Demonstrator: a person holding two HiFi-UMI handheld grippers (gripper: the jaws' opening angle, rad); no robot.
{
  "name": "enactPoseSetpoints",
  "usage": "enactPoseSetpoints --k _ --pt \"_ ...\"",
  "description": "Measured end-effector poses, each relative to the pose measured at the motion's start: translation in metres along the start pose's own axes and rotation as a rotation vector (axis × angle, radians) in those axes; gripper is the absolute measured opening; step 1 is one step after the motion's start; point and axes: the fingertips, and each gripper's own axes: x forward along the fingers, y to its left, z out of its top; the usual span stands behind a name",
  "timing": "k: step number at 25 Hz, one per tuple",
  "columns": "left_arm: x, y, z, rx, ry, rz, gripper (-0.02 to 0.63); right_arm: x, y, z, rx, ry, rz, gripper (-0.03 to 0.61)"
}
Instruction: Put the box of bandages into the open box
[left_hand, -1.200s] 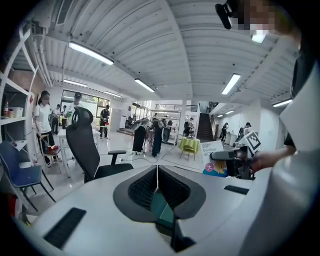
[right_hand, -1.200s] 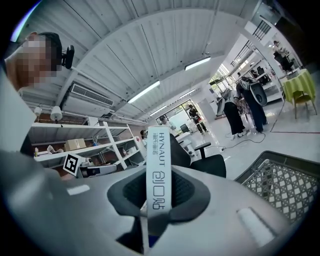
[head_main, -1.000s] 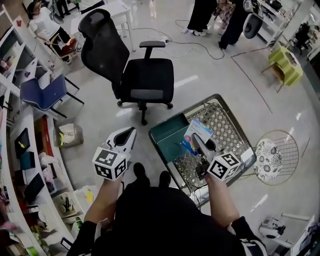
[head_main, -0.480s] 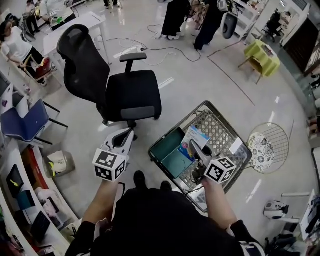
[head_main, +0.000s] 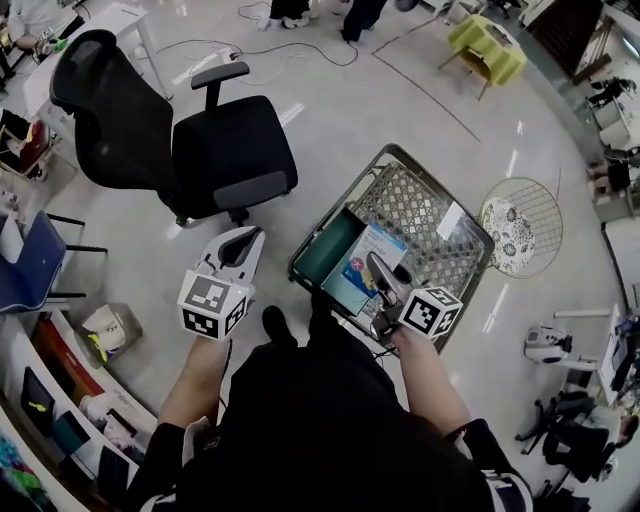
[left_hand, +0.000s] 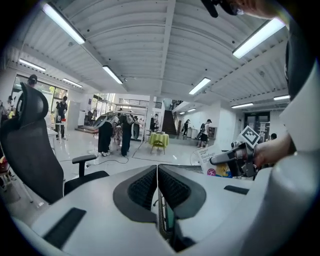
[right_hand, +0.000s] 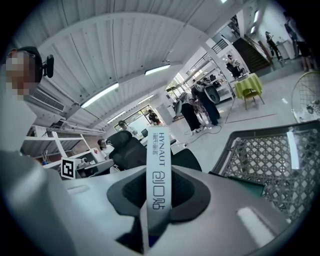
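Brought the bandage box (head_main: 350, 275), clamped in the right gripper (head_main: 374, 264), further over the open box (head_main: 322, 245), seemingly ready for lowering, with the left gripper (head_main: 250, 240) closed and empty beside it.

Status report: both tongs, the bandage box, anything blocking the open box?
Left tongs shut, empty, off to the side. Right tongs shut on box of bandages, held over the open box in the wire cart. No obstruction seen.

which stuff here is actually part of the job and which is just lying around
Job:
- box of bandages, held in the right gripper
- open box, teal, in the wire cart

Just around:
- left gripper, shut and empty
- office chair
- round wire basket
- white card in the cart
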Motion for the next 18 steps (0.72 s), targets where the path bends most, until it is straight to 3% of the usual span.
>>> enactPoseSetpoints --k 5,11,18 --pt "0.031 -0.009 -0.008 0.018 0.042 -0.071 0.012 0.015 -0.031 -0.021 0.09 0.015 -0.056 0.086" --pt "0.061 -0.013 -0.01 0.038 0.081 -0.099 0.012 0.047 -0.062 -0.041 0.107 0.081 -0.063 0.086" --pt "0.081 -0.018 -0.019 0.028 0.132 -0.131 0.012 0.077 -0.1 -0.071 0.233 0.149 -0.127 0.086"
